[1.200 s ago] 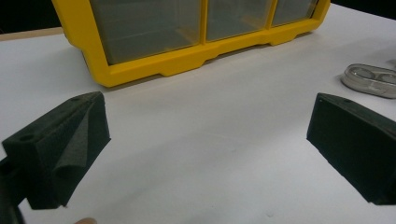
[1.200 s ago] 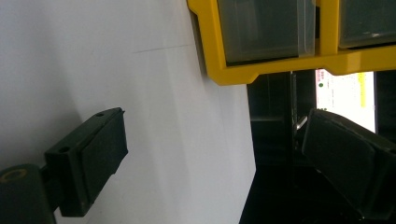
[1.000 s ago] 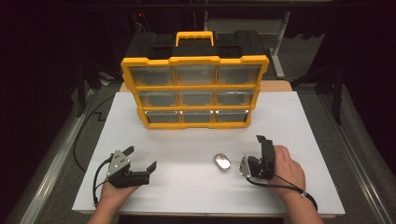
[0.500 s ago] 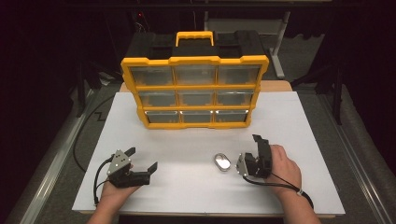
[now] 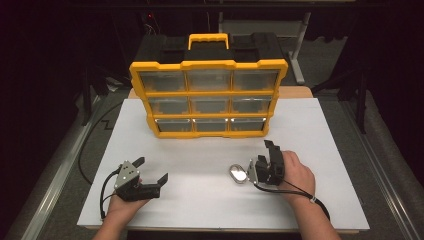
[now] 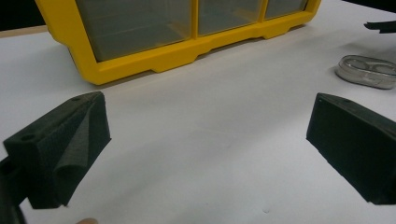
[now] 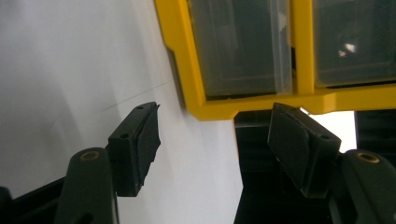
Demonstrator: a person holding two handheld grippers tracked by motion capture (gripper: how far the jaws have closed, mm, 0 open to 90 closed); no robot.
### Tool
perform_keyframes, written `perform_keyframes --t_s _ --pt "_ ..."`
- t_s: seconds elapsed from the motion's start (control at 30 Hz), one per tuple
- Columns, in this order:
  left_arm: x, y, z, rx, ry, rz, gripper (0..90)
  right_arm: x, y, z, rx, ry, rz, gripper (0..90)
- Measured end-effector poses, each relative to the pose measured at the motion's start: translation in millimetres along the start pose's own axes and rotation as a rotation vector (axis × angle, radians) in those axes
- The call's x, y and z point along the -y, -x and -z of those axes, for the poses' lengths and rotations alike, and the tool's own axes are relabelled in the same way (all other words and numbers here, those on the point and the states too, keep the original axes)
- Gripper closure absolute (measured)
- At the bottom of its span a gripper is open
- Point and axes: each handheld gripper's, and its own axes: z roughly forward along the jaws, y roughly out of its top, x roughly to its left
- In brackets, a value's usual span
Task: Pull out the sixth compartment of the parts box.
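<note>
A yellow drawer organizer (image 5: 207, 95) with clear drawers stands at the back middle of the white table (image 5: 310, 130). A small clear oval case (image 5: 239, 173) lies on the table in front of it. My right gripper (image 5: 265, 155), rolled onto its side, sits just right of the case and is apart from it. In the right gripper view its jaws (image 7: 217, 140) have just been closing and stand partly open with nothing between them, facing the organizer (image 7: 243, 56). At the front left my left gripper (image 5: 151, 170) rests wide open and empty (image 6: 205, 140). The case (image 6: 369, 72) lies beyond its right jaw.
A black cable (image 5: 92, 145) runs along the table's left side. Behind the organizer stands a dark table frame (image 5: 300, 45). White tabletop stretches between the two grippers and in front of the organizer (image 6: 187, 51).
The right gripper has edged a little left toward the clear case, and its jaws stand narrower. The left gripper and the case have not moved.
</note>
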Motion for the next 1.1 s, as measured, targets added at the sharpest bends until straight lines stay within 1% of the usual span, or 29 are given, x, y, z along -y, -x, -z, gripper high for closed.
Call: perform_keyframes --t_s 0.03,0.1,0.27,0.33,0.37,0.4,0.43,0.53,0.6,0.63,0.7,0.73,0.83,0.9,0.93,0.97,1.03,1.1 --pt "0.0 -0.1 -0.1 0.003 -0.001 0.000 0.5 -2.4 1.8 -2.9 0.018 0.001 0.005 35.6" --pt "-0.1 -0.3 -0.4 0.008 0.000 0.001 0.3 -3.1 2.3 -4.2 0.013 -0.001 0.003 35.8" --pt "-0.1 -1.1 -0.8 0.000 0.000 0.000 0.3 -9.2 5.2 -9.8 0.027 -0.008 0.007 37.3" --pt "-0.2 -0.9 -0.5 0.001 0.003 -0.003 0.3 -13.1 9.8 -11.6 0.041 0.002 0.002 39.3" --pt "-0.2 -0.8 -0.5 0.002 0.004 -0.003 0.3 -14.3 10.8 -12.1 0.032 0.002 -0.015 40.6" --pt "-0.2 -0.9 -0.5 0.007 0.003 -0.004 0.3 -15.7 12.1 -12.6 0.033 0.004 -0.017 41.2" --pt "-0.2 -0.9 -0.5 0.007 0.003 -0.004 0.3 -17.4 15.1 -13.0 0.047 0.011 0.008 41.7" --pt "-0.3 -1.2 -0.4 0.010 0.003 0.000 0.3 -21.5 20.6 -13.9 0.063 0.017 -0.002 43.6" --pt "-0.4 -1.3 -0.7 0.014 0.004 0.011 0.3 -24.1 25.3 -14.3 0.074 0.022 0.001 44.9" --pt "-0.4 -1.3 -0.7 0.015 0.004 0.012 0.3 -24.1 25.3 -14.3 0.074 0.022 0.001 44.9" --pt "-0.5 -1.2 -0.4 0.016 -0.002 0.001 0.3 -26.8 29.9 -14.1 0.083 0.023 0.001 46.5" --pt "-0.4 -1.0 -0.5 0.017 -0.003 -0.002 0.3 -28.5 33.4 -13.9 0.096 0.025 0.009 47.1" --pt "0.0 -0.2 -1.3 0.017 -0.004 -0.003 0.3 -31.4 38.8 -14.6 0.103 0.021 -0.002 49.0" --pt "0.0 -0.4 -1.1 0.022 -0.016 -0.010 0.3 -33.3 43.1 -14.7 0.115 0.019 0.005 50.2" --pt "-0.1 -0.2 -1.1 0.025 -0.017 -0.010 0.3 -34.1 45.1 -14.8 0.118 0.021 0.003 50.4" --pt "-0.3 0.2 -0.9 0.025 -0.017 -0.015 0.3 -35.2 50.1 -14.2 0.129 0.023 -0.002 52.7" --pt "-0.4 0.3 -0.8 0.024 -0.016 -0.016 0.3 -35.7 52.8 -13.8 0.137 0.024 0.000 53.5" --pt "-0.4 0.4 -0.8 0.023 -0.013 -0.013 0.3 -37.0 56.5 -13.5 0.137 0.026 -0.018 54.3"
